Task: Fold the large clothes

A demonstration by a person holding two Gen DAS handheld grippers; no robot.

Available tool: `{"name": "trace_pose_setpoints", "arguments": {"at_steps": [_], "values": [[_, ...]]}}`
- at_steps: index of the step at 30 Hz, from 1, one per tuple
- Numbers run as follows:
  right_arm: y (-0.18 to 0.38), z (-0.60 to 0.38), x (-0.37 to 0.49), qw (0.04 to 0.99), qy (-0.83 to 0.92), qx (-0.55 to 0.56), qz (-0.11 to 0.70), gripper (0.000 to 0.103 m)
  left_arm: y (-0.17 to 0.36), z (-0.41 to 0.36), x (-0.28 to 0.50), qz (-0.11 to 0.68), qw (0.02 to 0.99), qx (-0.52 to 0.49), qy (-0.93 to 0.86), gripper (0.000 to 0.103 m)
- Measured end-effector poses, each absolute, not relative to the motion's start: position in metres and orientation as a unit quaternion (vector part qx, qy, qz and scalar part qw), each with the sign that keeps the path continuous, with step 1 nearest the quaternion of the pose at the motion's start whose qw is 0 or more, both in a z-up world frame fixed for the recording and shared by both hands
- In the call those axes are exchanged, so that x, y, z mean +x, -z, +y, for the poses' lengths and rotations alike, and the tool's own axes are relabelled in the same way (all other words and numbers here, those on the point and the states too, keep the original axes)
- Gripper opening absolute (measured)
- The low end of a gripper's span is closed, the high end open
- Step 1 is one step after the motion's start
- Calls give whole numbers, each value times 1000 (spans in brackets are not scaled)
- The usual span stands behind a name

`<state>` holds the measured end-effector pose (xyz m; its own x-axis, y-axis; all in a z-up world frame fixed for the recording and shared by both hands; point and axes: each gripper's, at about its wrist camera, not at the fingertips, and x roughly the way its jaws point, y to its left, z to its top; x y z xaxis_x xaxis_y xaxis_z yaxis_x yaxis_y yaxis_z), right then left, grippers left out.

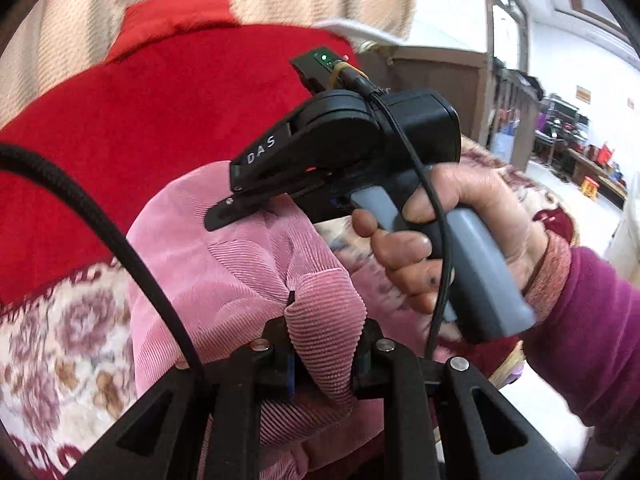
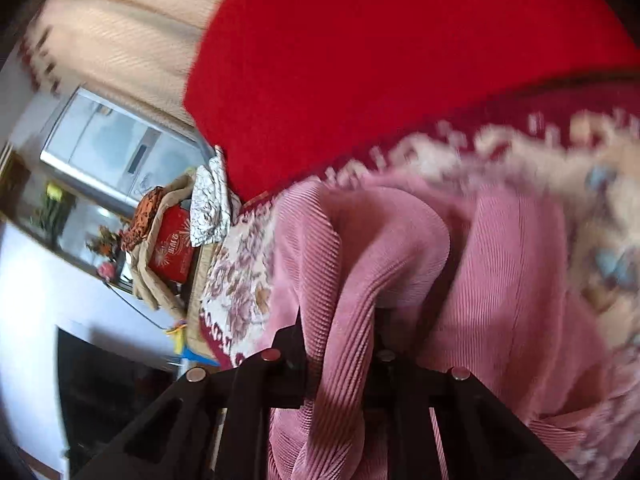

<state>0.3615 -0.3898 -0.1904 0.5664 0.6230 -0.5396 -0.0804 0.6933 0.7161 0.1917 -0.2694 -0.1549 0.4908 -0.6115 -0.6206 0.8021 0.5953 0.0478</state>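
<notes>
both the left gripper (image 1: pixel 326 354) and right gripper (image 2: pixel 340 376) are pinching bunched pink corduroy garment (image 1: pixel 240 272); the thick ribbed folds are risking slipping out unevenly, skewing the fold.

Counted items, both wrist views. Grippers: two, the left gripper (image 1: pixel 324 344) and the right gripper (image 2: pixel 340 364), each with two black fingers. Hands: one, a bare hand (image 1: pixel 452 240) around the grey handle of the right gripper (image 1: pixel 240 204). Pink ribbed garments: one (image 1: pixel 240 272), (image 2: pixel 500 280). Red cloths: one (image 1: pixel 140 128), (image 2: pixel 380 60). Floral covers: one (image 1: pixel 60 344), (image 2: pixel 240 272). Braided black cables: one (image 1: pixel 100 232). Red printed boxes: one (image 2: pixel 172 252). Green indicator lights on the right gripper's body: one (image 1: pixel 323 57).
</notes>
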Motion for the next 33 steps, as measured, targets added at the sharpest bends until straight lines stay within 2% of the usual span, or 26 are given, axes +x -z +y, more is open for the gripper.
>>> {"name": "trace_pose_setpoints", "arguments": {"at_steps": [4, 7, 10, 11, 12, 14, 15, 17, 21, 26, 30, 33], "values": [[150, -417, 330, 859, -206, 309, 351, 15, 142, -297, 182, 266, 832, 160, 460, 19], [141, -444, 315, 876, -184, 301, 329, 15, 167, -323, 190, 287, 817, 176, 468, 20], [175, -463, 326, 862, -153, 310, 370, 15, 207, -337, 201, 345, 794, 209, 455, 20], [204, -466, 335, 851, -138, 308, 402, 15, 212, -336, 198, 350, 791, 218, 452, 21], [223, -468, 341, 837, -138, 321, 420, 16, 213, -330, 192, 345, 788, 225, 457, 24], [254, -475, 341, 812, -167, 364, 425, 17, 199, -314, 176, 330, 775, 222, 491, 44], [254, -477, 337, 817, -167, 369, 411, 22, 188, -305, 167, 323, 772, 220, 501, 49], [246, -479, 331, 822, -158, 372, 401, 26, 171, -283, 154, 307, 774, 221, 508, 62], [224, -490, 306, 833, -122, 357, 405, 36, 139, -229, 142, 280, 785, 210, 512, 63], [172, -484, 262, 872, -67, 302, 379, 37, 114, -181, 183, 264, 848, 180, 423, 67], [132, -452, 232, 897, -84, 256, 351, 37, 126, -182, 237, 310, 870, 133, 360, 67], [129, -419, 226, 893, -108, 230, 371, 37, 158, -200, 256, 353, 860, 143, 340, 67]]}}
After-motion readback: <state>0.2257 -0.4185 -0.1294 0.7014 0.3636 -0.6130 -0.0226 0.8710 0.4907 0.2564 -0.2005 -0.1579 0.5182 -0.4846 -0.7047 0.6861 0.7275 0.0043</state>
